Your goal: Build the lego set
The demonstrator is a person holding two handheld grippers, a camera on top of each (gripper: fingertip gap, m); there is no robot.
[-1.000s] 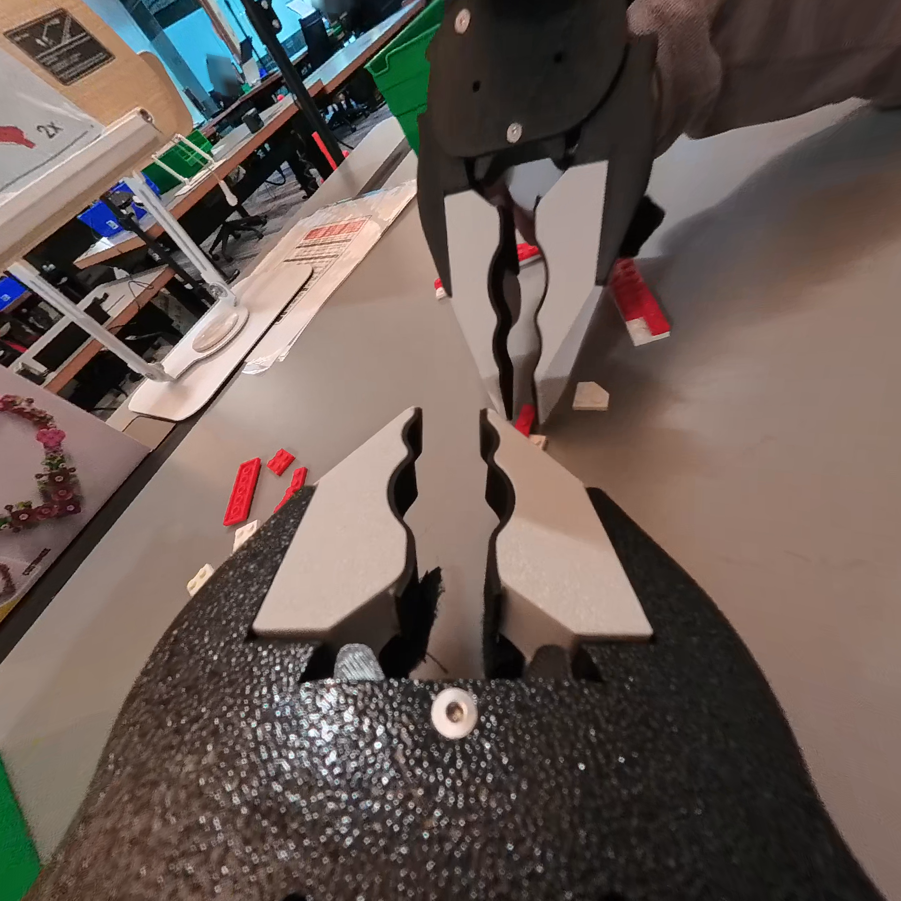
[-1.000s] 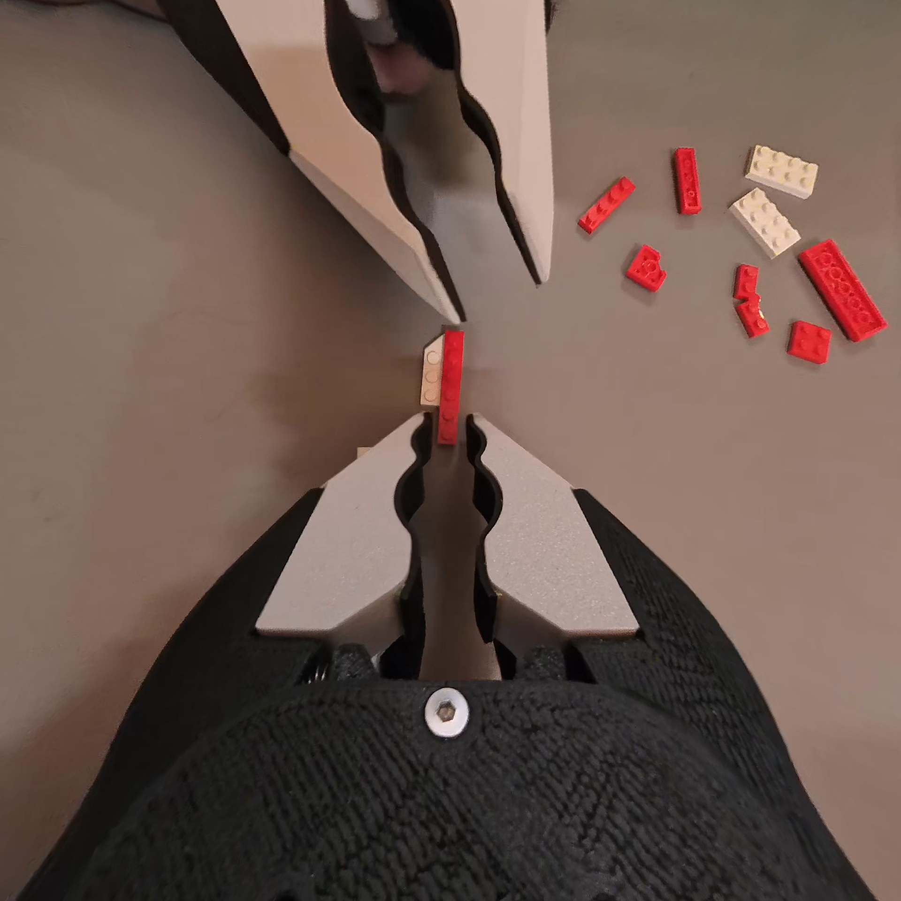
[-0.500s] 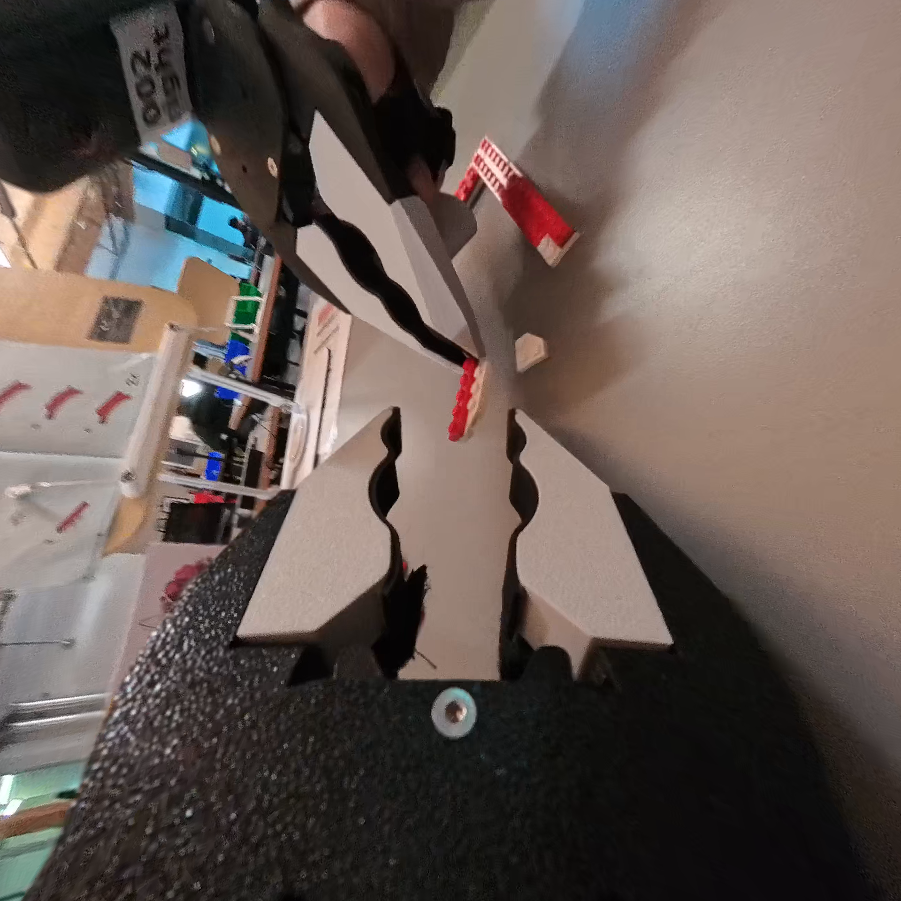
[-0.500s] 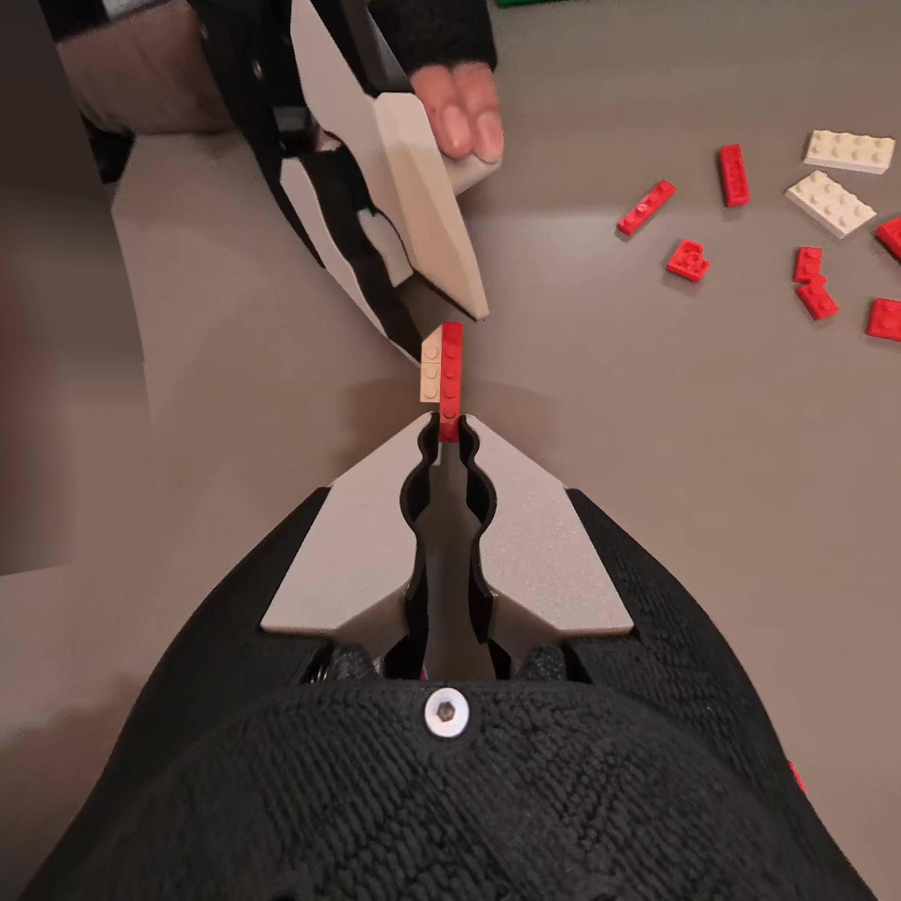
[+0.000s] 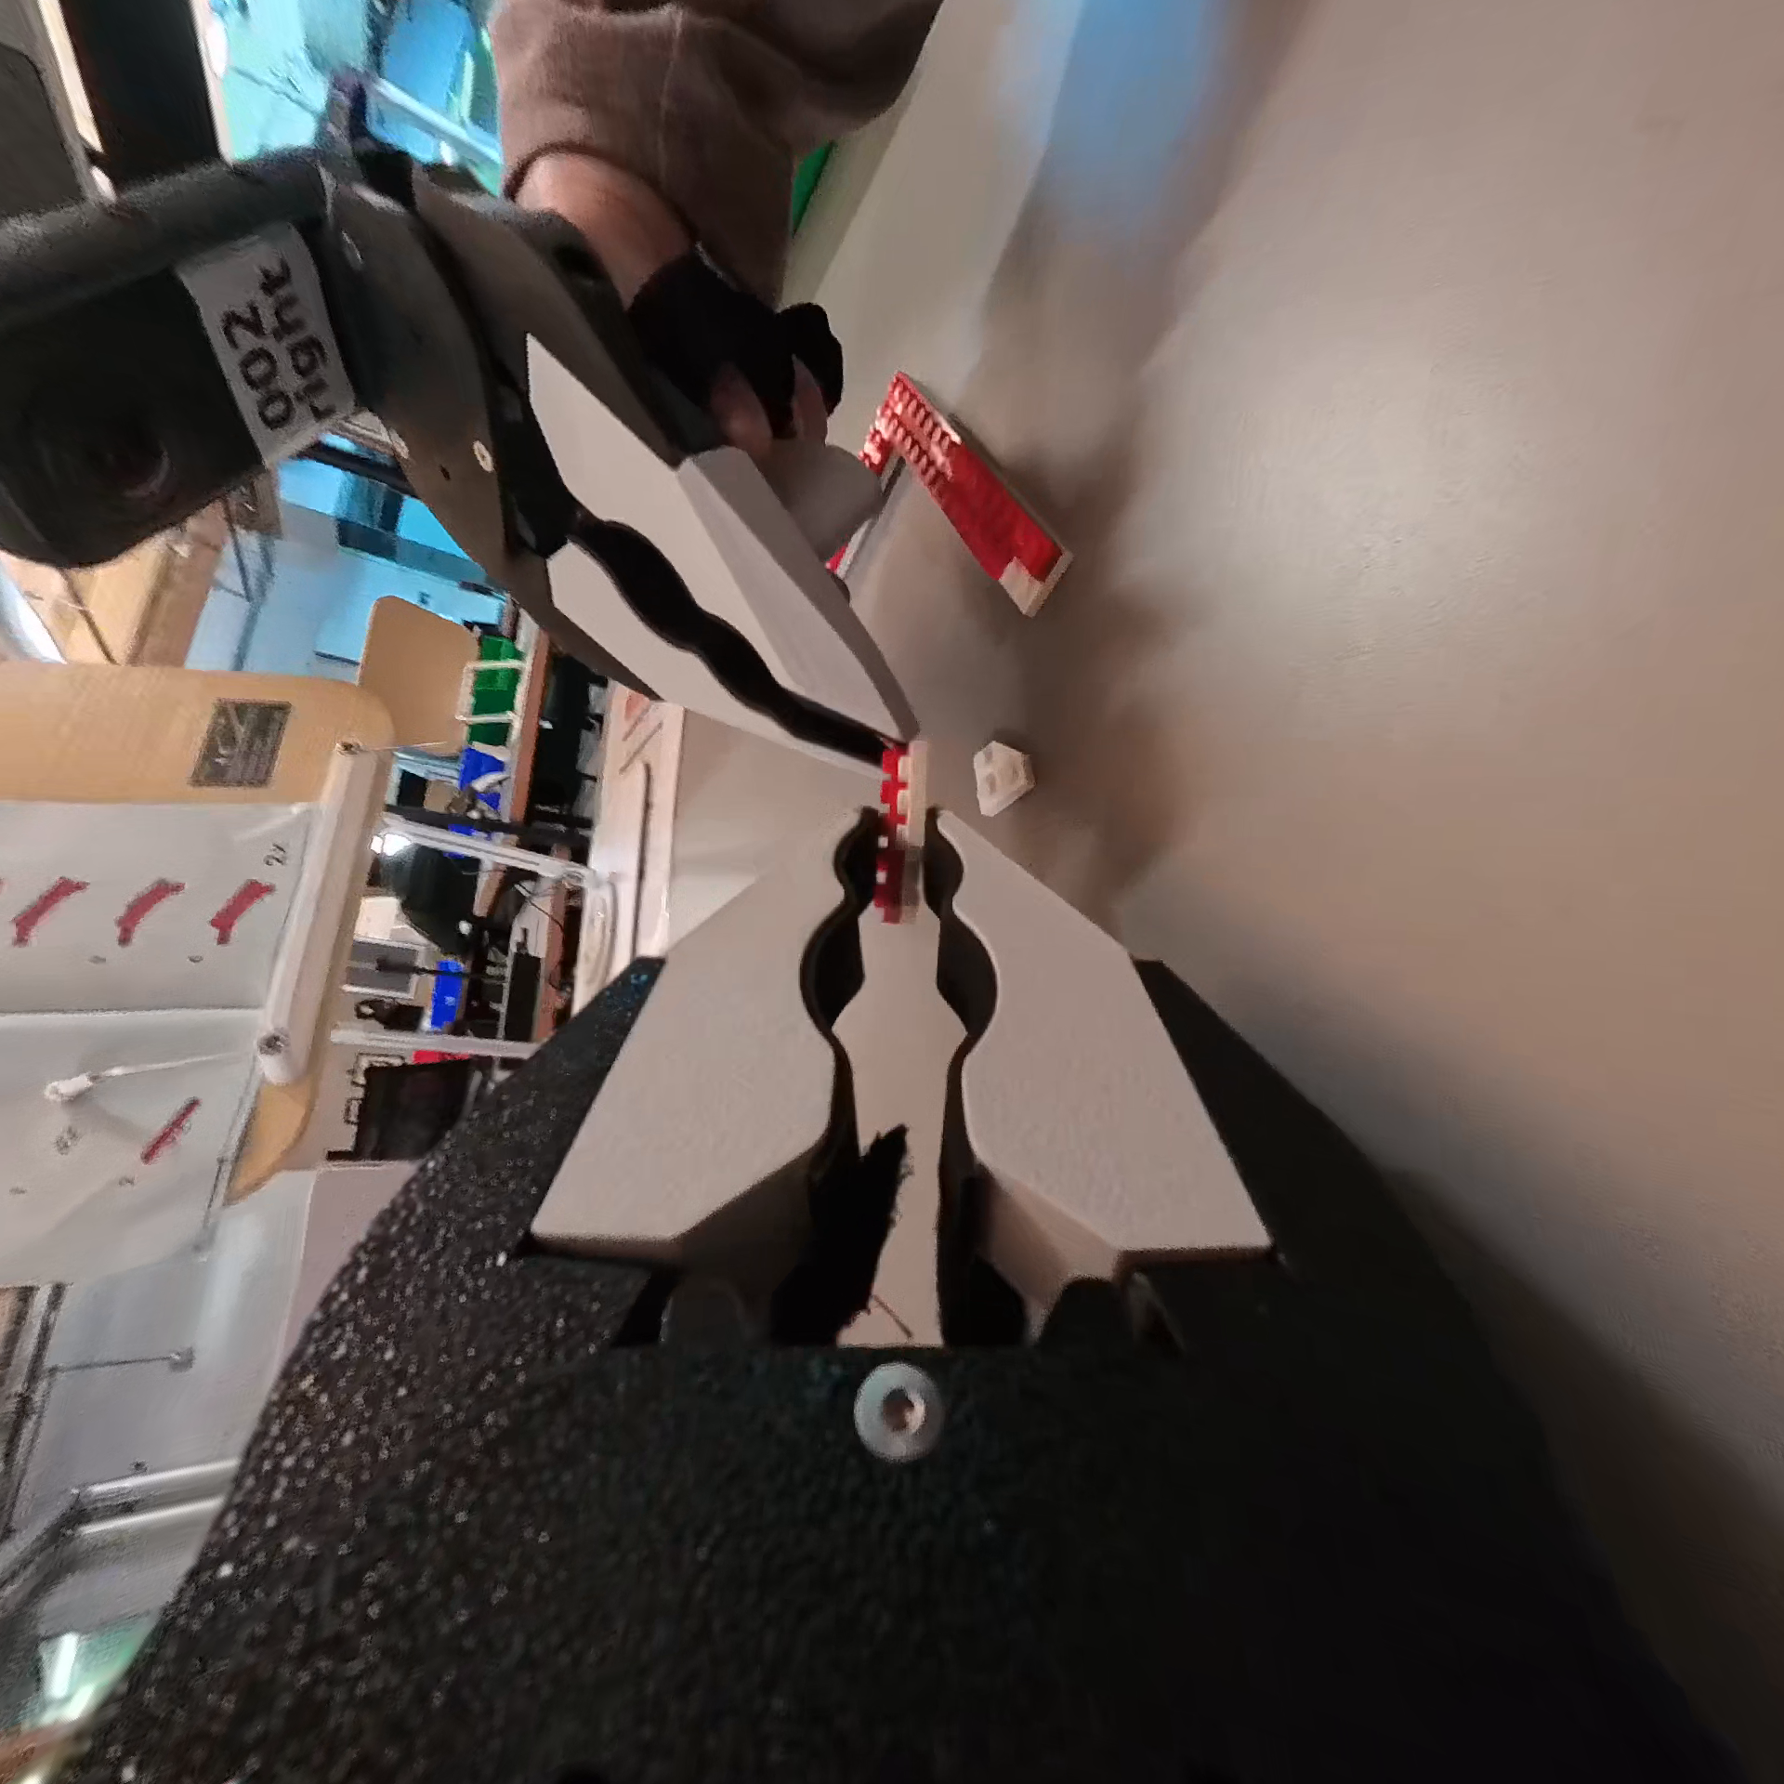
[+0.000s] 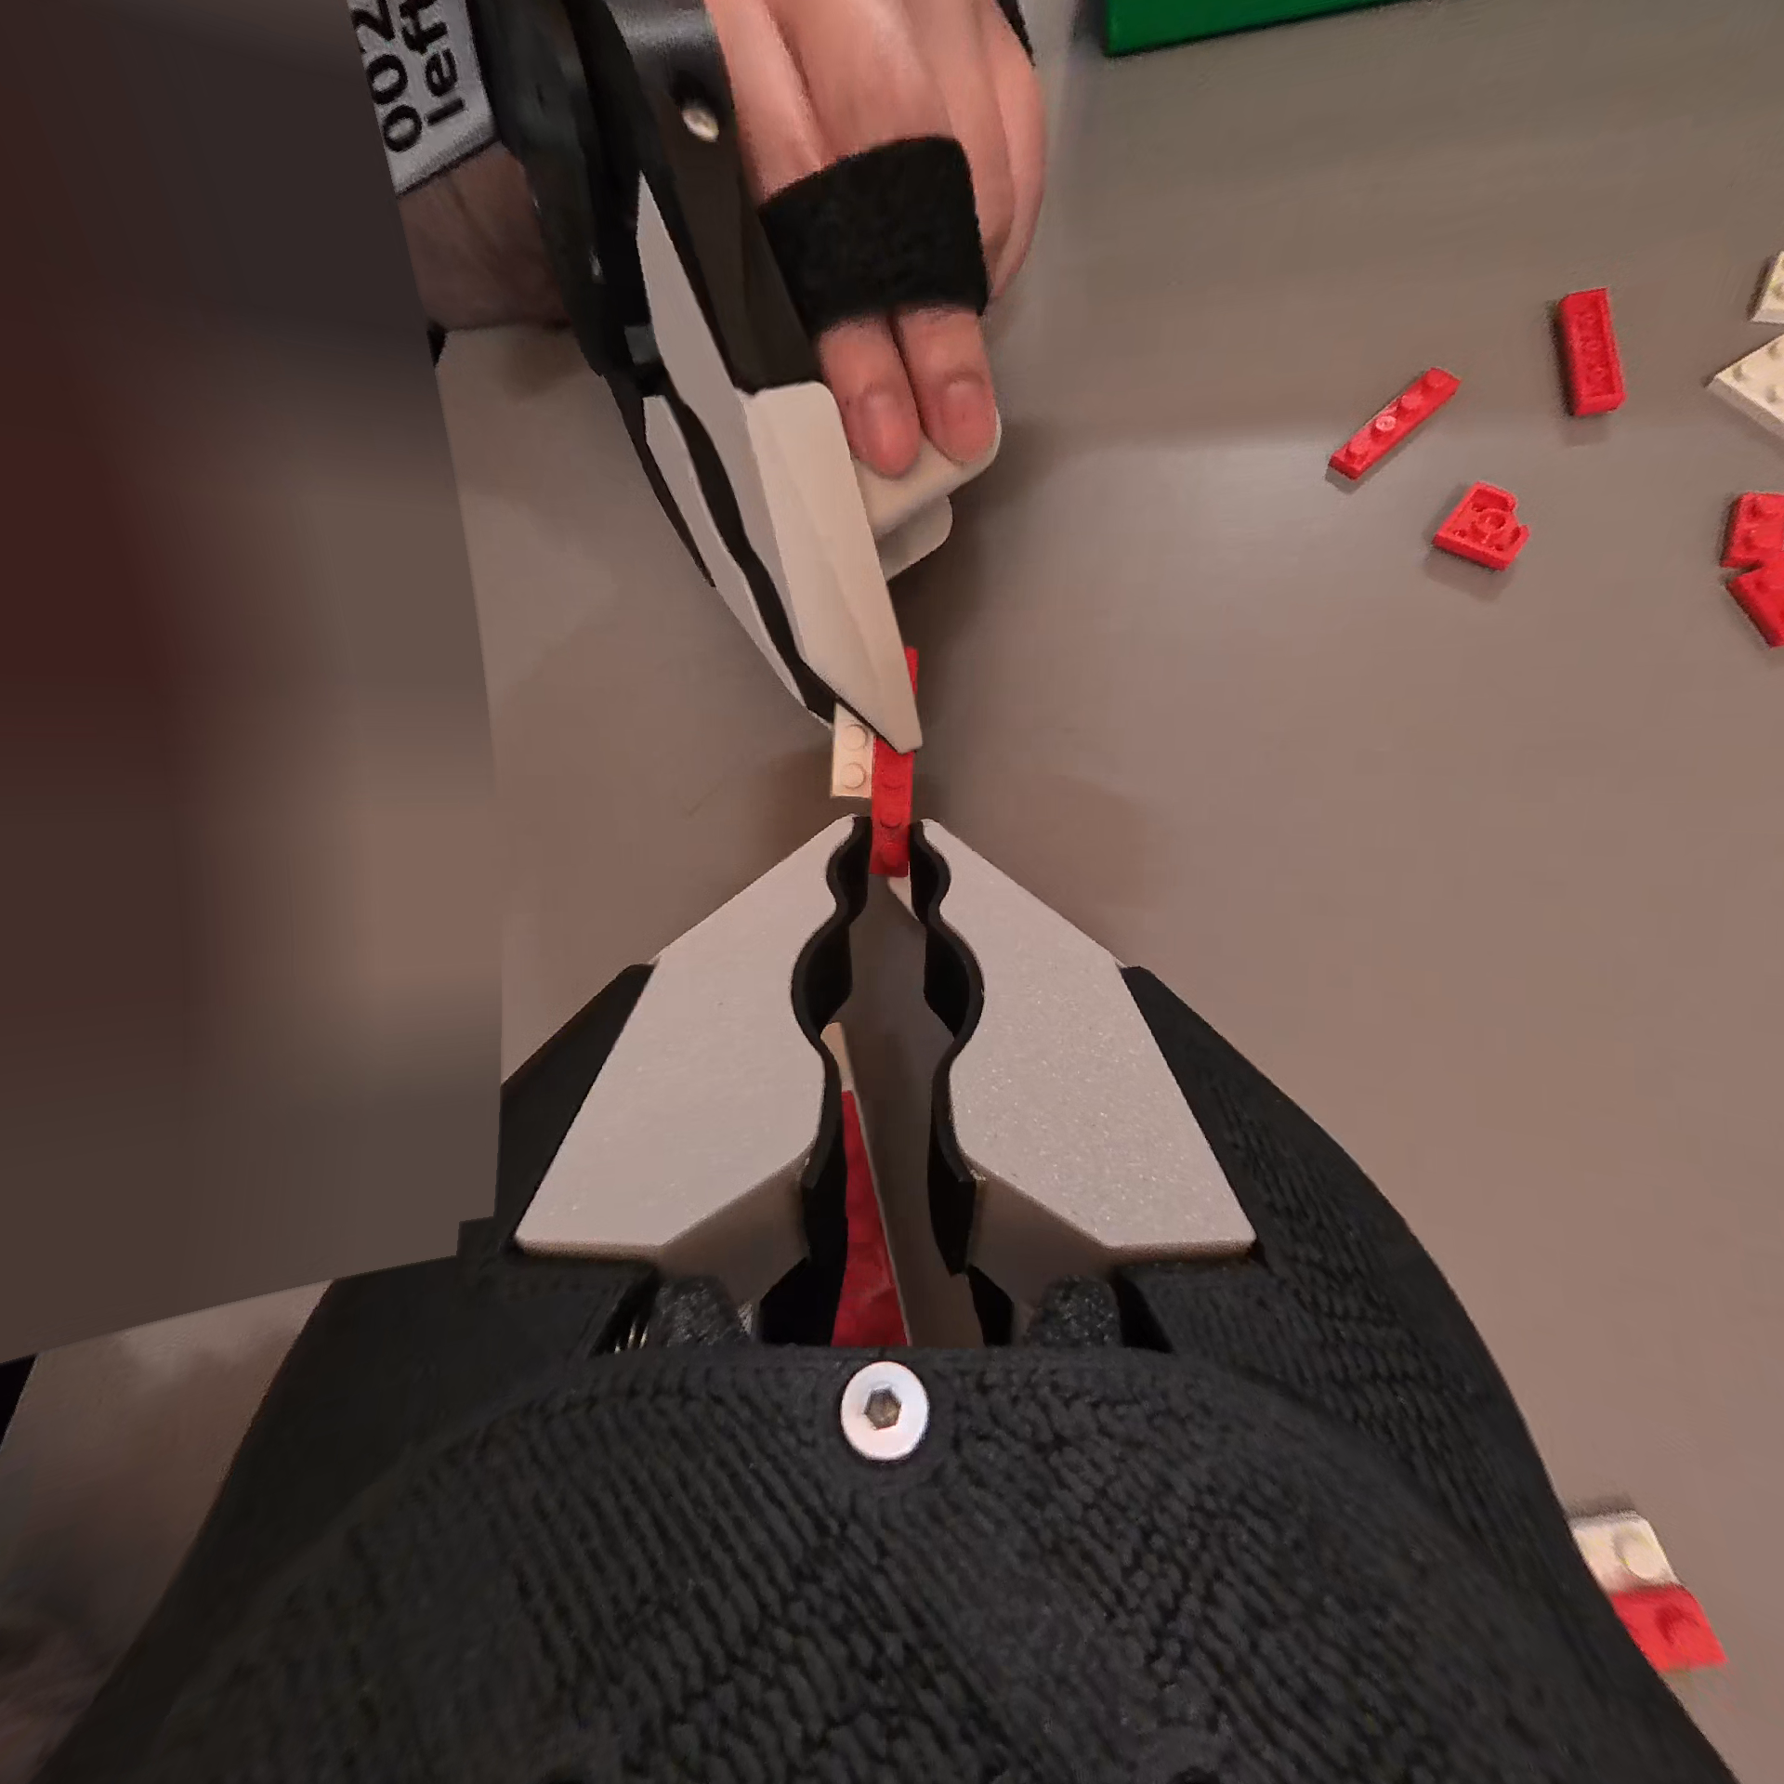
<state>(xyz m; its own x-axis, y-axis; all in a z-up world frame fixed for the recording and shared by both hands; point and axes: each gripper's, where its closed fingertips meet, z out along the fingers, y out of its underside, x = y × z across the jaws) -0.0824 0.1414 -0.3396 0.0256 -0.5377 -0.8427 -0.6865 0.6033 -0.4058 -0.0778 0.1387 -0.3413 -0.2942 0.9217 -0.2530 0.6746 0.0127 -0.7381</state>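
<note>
The small piece is a thin red plate with a cream plate stuck to its side, and it sits in the middle of both views, up off the table. The right gripper pinches the near end of the red plate between its tips, so it is clamped on the piece. The left gripper comes from the other side; in the left view the piece sits between its tips, and its fingers look pressed onto it too, though the view is blurry. In the right view that left gripper comes down from the upper middle and covers the far end of the piece. To do this step well, I think both grippers should hold firm and push straight toward each other, so the cream plate snaps flat onto the red one. If one gripper twists, the thin piece could bend out or pop loose and fall. It is best to squeeze slowly and keep the two plates lined up, stud to stud. The bigger red build lies on the table in the upper middle of the left view, beyond the right gripper. A small cream wedge lies just right of the piece there. Loose red bricks wait at the right edge of the right view, well apart from the piece.
</note>
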